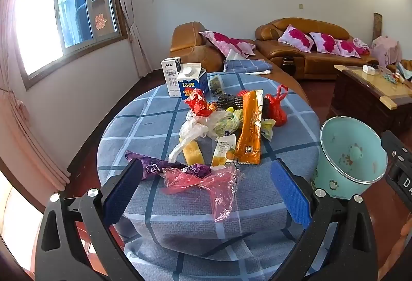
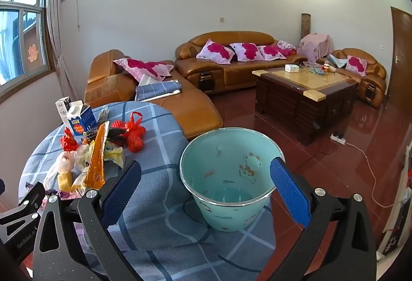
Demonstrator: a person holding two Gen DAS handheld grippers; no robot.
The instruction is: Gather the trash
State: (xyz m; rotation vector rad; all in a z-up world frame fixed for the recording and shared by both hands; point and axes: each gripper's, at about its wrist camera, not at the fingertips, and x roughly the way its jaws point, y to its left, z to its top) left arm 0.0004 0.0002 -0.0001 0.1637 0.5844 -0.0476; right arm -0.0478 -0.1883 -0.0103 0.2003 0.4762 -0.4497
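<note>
The left hand-held gripper [image 1: 206, 193] is spread wide with nothing between its 2 blue pads, hanging just above the near edge of a round surface [image 1: 159, 124] covered in blue plaid cloth. Directly ahead of it lies a crumpled pink cellophane wrapper [image 1: 206, 182], and touching that, a purple snack wrapper [image 1: 157, 165]. Further in sits the main heap: a yellow bar [image 1: 193, 152], a small white pouch printed with orange fruit [image 1: 224, 151], a long orange packet [image 1: 249, 131], a clear plastic bag [image 1: 195, 128], a crumpled red wrapper [image 1: 199, 103] and a knotted red bag [image 1: 276, 107]. At the far edge stand 2 cartons, a blue LOOK carton [image 1: 191, 84] and a white milk carton [image 1: 172, 76]. The right hand-held gripper [image 2: 206, 189] is likewise released and empty, pointing at a mint-green bin [image 2: 229, 178] that stands just beside the surface on its right, apparently empty. The films and wrappers look nearly weightless, soft and slippery, so a pinch at a bunched or twisted part, such as the pink wrapper's knotted middle, should hold better than a flat edge. The cartons are stiffer and best taken across their flat sides; whether they are full cannot be told.
</note>
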